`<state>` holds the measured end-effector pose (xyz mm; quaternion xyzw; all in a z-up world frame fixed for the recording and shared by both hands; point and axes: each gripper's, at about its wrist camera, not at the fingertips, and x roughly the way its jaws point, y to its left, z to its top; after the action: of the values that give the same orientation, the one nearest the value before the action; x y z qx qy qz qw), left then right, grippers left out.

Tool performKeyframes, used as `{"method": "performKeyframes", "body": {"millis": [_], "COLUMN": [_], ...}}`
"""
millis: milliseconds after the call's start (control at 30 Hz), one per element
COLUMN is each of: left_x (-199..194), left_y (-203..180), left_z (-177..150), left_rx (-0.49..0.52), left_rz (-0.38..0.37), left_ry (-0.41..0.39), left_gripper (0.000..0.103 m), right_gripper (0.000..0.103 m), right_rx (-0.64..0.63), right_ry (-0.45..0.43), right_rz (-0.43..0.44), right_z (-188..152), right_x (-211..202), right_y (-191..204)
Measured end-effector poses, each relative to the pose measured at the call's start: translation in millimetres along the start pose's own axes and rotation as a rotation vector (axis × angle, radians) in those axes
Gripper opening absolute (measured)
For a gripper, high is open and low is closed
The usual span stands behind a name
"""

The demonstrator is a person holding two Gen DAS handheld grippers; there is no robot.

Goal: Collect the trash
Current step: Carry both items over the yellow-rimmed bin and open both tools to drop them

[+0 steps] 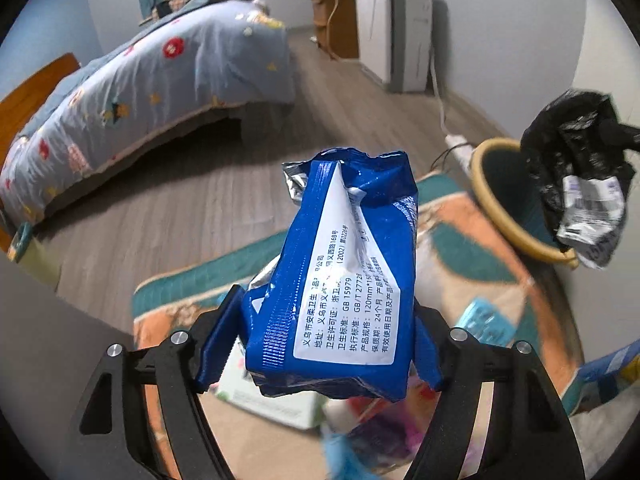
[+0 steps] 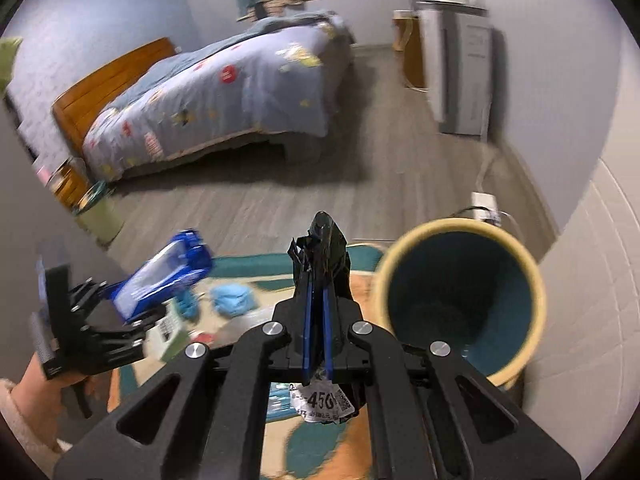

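**Blue wipes packet lifted, black bag pinched beside the bin**

Blue foil wipes packet (image 1: 340, 276) with a white printed label stands clamped between the blue pads of the left hand-held gripper (image 1: 320, 344). In the left wrist view its long axis runs along the fingers, away from the camera, and its crimped, torn top end points toward the bed. It hangs above an orange, teal and cream patterned rug (image 1: 472, 216), clear of it. On that rug, under the packet, lie blurred bits of litter, among them a white and green carton (image 1: 272, 400). To the right a crumpled black plastic bag (image 1: 568, 148) with a white printed label (image 1: 592, 220) hangs in front of a round teal wastebasket with a yellow rim (image 1: 486, 184).

In the right wrist view the right hand-held gripper (image 2: 316, 308) is clenched on the black plastic bag, whose crumpled tip sticks up past the fingertips; the white label dangles below them. The wastebasket stands just to the right on the rug, its mouth tilted toward the camera. At left, the left hand-held gripper carries the blue packet angled up and rightward, with a sleeve (image 2: 16, 432) below it. A blue crumpled mask (image 2: 232, 300) lies on the rug.

Grey wood-look floor (image 2: 280, 200), a bed with a pale blue patterned quilt (image 2: 224, 96), and a white cabinet (image 2: 460, 76) against the wall fill the room.
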<state>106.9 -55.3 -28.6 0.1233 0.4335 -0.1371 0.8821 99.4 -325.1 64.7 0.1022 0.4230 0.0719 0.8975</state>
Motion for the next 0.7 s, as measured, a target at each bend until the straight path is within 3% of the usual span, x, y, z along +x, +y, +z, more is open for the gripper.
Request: {"method": "performKeyframes", "body": {"millis": [400, 700], "left_x": [12.6, 49.9], "left_y": [-97.3, -170.5], "left_z": [42.6, 59.5], "left_rx": [0.087, 0.201], "left_rz": [-0.114, -0.159], "left_ry": [-0.038, -0.003], "left_gripper": [0.075, 0.076], "right_gripper": [0.004, 0.004], "right_rx": [0.177, 0.248], "right_ry": [0.016, 0.04], "right_rz": [-0.165, -0.229], "right_z": [-6.0, -20.3], "right_x": [21.1, 38.0], "right_y": [-124.8, -160.1]}}
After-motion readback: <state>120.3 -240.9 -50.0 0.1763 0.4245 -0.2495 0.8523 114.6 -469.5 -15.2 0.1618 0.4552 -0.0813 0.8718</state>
